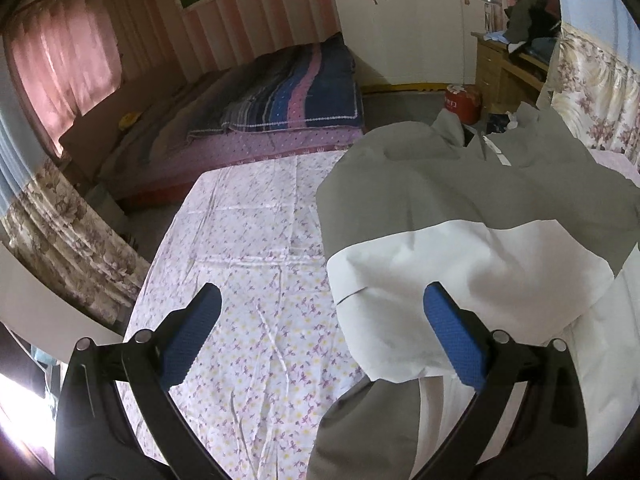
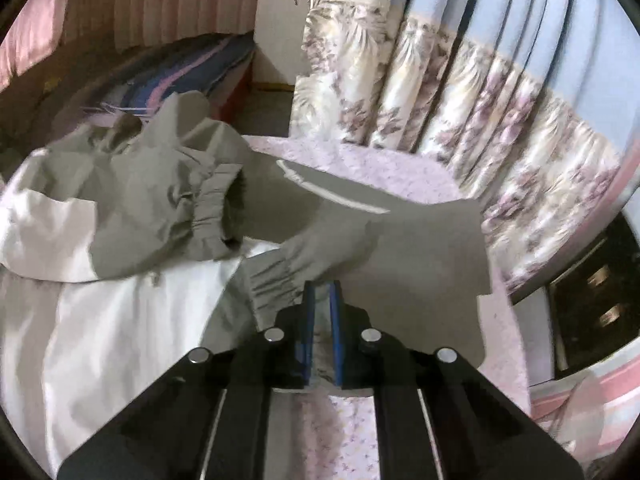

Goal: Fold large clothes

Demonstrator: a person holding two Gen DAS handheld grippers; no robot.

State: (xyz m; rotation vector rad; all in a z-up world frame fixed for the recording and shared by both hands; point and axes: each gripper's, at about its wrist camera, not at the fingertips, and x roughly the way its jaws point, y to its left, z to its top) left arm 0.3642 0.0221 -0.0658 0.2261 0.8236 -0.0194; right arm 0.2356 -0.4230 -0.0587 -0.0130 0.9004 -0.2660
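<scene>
Jacket (image 2: 152, 208) edge between right tongs (image 2: 321, 292)

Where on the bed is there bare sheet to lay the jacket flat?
Free: the floral sheet left of the jacket, out to the bed's left edge and up to its far edge. Also a narrow strip between jacket and curtain. Crowded: the middle, under the bunched sleeves.

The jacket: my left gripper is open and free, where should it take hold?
Grip the jacket at its near left edge, where the white panel lies loose on the bedsheet. Come in from the left, low, with the left gripper: that edge is free, while the right gripper already pinches a cuff.
</scene>
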